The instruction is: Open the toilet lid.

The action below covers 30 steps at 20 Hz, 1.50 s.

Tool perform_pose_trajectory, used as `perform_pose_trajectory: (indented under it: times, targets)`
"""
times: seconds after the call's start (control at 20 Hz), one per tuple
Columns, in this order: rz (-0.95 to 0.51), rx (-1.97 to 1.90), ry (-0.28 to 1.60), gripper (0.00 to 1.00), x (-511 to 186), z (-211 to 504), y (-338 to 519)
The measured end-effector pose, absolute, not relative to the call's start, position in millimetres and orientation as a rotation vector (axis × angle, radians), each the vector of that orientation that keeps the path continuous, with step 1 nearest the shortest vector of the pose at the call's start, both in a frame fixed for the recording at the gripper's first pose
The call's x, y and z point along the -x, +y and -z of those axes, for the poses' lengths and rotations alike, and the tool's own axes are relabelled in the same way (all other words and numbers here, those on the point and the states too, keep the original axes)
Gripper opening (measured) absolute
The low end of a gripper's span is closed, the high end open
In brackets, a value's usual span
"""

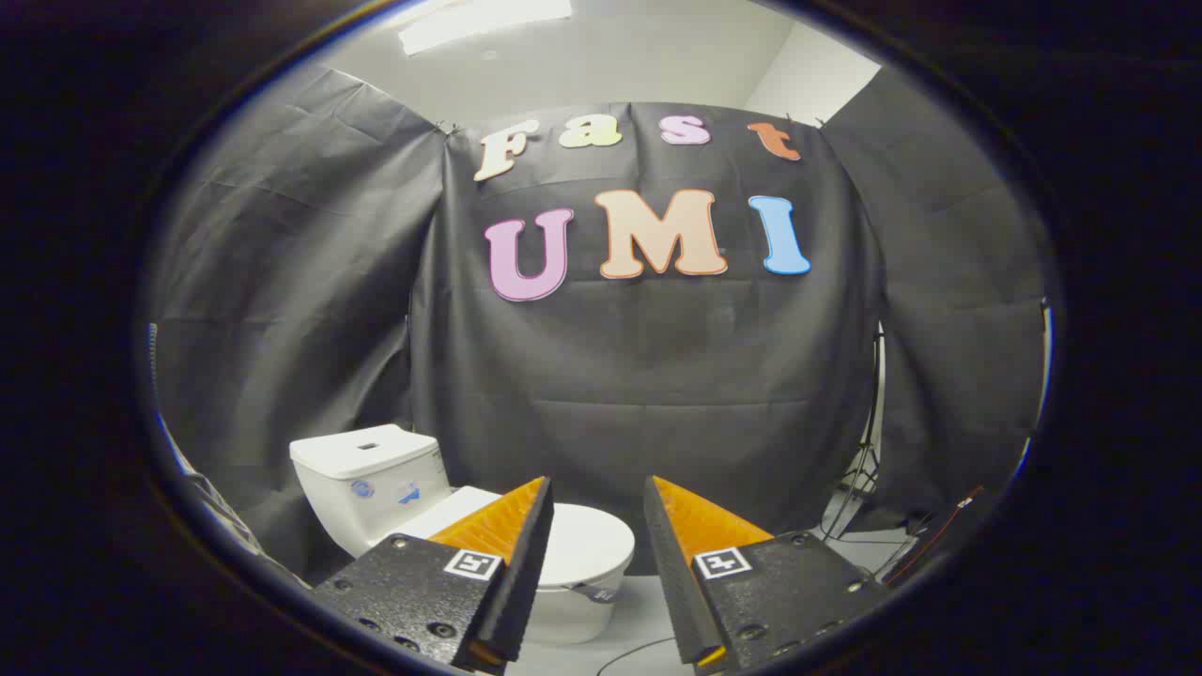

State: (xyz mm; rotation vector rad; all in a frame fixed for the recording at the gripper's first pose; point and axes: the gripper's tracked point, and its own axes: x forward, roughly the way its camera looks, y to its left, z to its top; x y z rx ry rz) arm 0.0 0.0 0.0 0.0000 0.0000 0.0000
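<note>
Lid [587, 543] lies flat and closed on the white toilet [563, 601], which stands low against the black cloth wall, beyond the fingers and off toward the left one. The left finger [507, 526] covers part of the lid's near side, though nothing touches it; the toilet looks well apart from the gripper [597, 493]. The bowl's long axis runs from the tank [371, 469] at the back left out to the rounded front edge, which points toward the right and slightly nearer. The jaws stand parted with a clear gap and hold nothing. To reach the front lip, the gripper would likely need to go forward, down and a little left. The toilet rests on a pale floor [648, 620]; a thin cable [639, 650] crosses it, and a stand's legs [859, 479] rise on the right by the cloth.
</note>
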Motion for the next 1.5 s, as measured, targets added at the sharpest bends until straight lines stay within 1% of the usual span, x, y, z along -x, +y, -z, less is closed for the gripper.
perform_pose_trajectory:
  times: [0.75,1.1,1.25,1.5]
  targets:
    - [0.041,-0.201,-0.036,0.6,-8.2,3.9,-20.4]
    - [0.066,-0.518,-0.059,0.6,-35.1,24.9,-47.3]
    - [0.076,-0.719,-0.015,0.6,-56.9,50.5,-54.2]
    - [0.014,-1.015,0.091,0.6,-94.0,104.0,-45.8]
